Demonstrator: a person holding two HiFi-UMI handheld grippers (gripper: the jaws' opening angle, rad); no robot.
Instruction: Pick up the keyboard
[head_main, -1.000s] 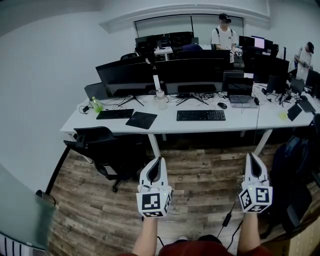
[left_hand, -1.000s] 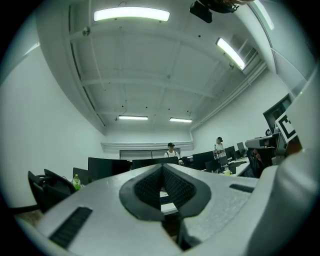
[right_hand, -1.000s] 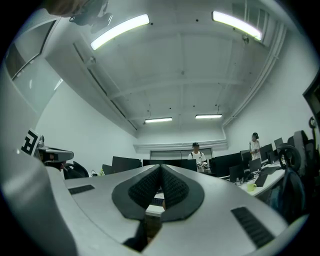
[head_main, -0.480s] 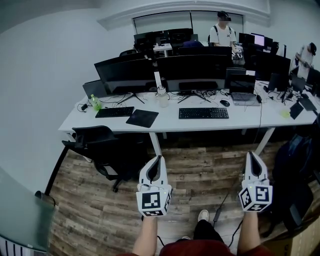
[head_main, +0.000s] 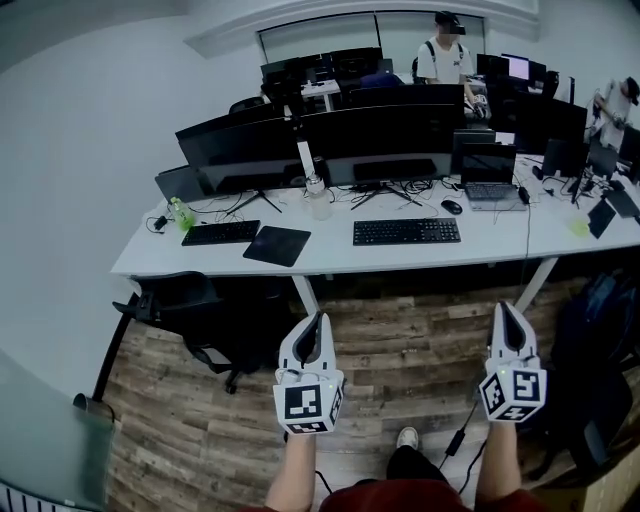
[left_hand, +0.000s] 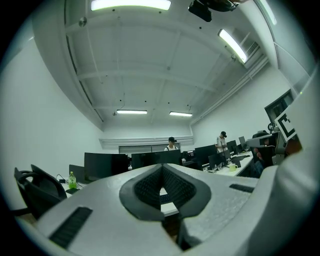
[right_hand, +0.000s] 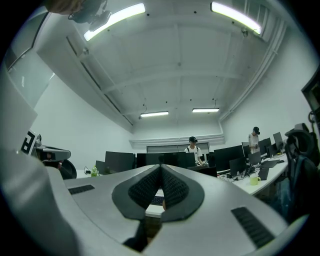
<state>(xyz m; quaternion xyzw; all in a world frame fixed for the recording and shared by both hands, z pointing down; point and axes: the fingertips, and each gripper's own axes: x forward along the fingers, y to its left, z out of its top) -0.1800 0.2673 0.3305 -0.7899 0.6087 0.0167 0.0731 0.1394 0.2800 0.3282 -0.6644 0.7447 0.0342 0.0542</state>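
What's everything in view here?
desk: one, white, ahead
keyboard: one, black, mid-desk
second keyboard: one, black, desk's left part
mat: one, black, beside second keyboard
monitors: several, black, rear of desk
bottle: one, green, desk's left end
mouse: one, dark, right of keyboard
laptop: one, dark, open, desk's right part
chair: one, black, by desk's left end
people: two, light tops, background
left gripper: one, white, shut, empty
right gripper: one, white, shut, empty

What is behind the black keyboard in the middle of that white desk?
Behind the keyboard lie cables and monitor feet, then a row of dark monitors. Those screens hide whatever stands right behind them.
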